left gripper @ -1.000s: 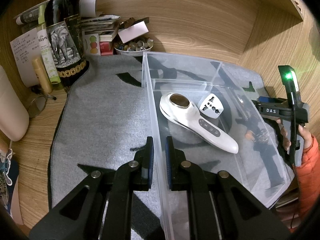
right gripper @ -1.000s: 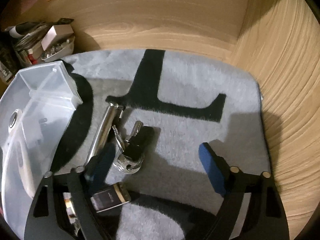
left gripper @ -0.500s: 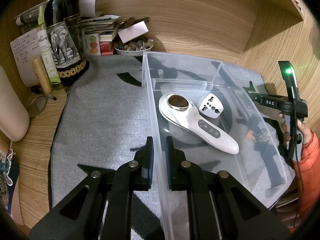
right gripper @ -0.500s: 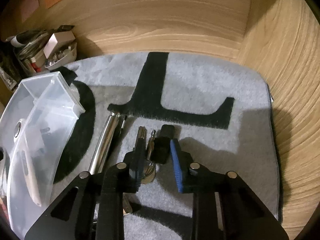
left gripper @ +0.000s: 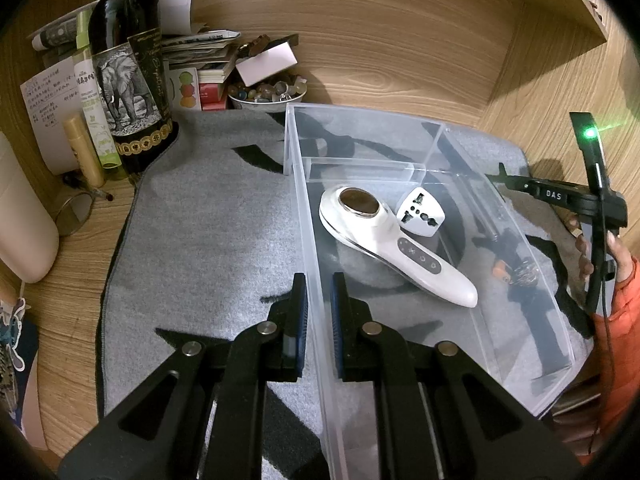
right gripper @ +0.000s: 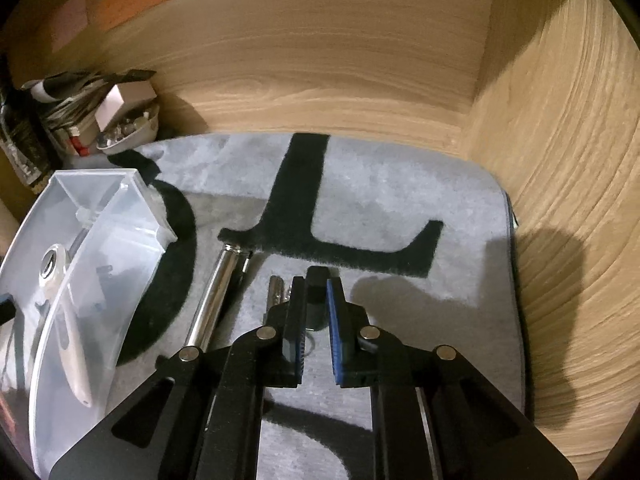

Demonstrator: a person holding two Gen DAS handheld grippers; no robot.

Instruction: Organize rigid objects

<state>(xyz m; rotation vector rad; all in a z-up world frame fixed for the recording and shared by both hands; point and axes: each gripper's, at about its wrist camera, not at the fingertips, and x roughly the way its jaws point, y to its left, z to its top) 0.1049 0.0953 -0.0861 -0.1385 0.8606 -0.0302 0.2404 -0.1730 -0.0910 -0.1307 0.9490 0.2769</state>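
The black key fob [right gripper: 316, 286] with its bunch of keys [right gripper: 275, 288] lay on the grey mat [right gripper: 400, 200] just right of the clear plastic bin [right gripper: 100, 240], and the right gripper [right gripper: 316, 300] was pinching the fob between its blue pads. A chrome cylinder [right gripper: 212, 300] lay on the mat between the keys and the bin. Inside the bin [left gripper: 400, 128] rested a white handheld massager [left gripper: 384, 240], with a white plug adapter [left gripper: 420, 212] touching its head on the side away from the left gripper. The left gripper [left gripper: 318, 300] clamped the bin's near long wall, one finger outside and one inside. Beyond the bin's far left corner stood a dark wine bottle with an elephant label [left gripper: 128, 80], with a bowl of small stones [left gripper: 266, 94] between the bottle and the bin, against the wooden back wall [left gripper: 400, 40]
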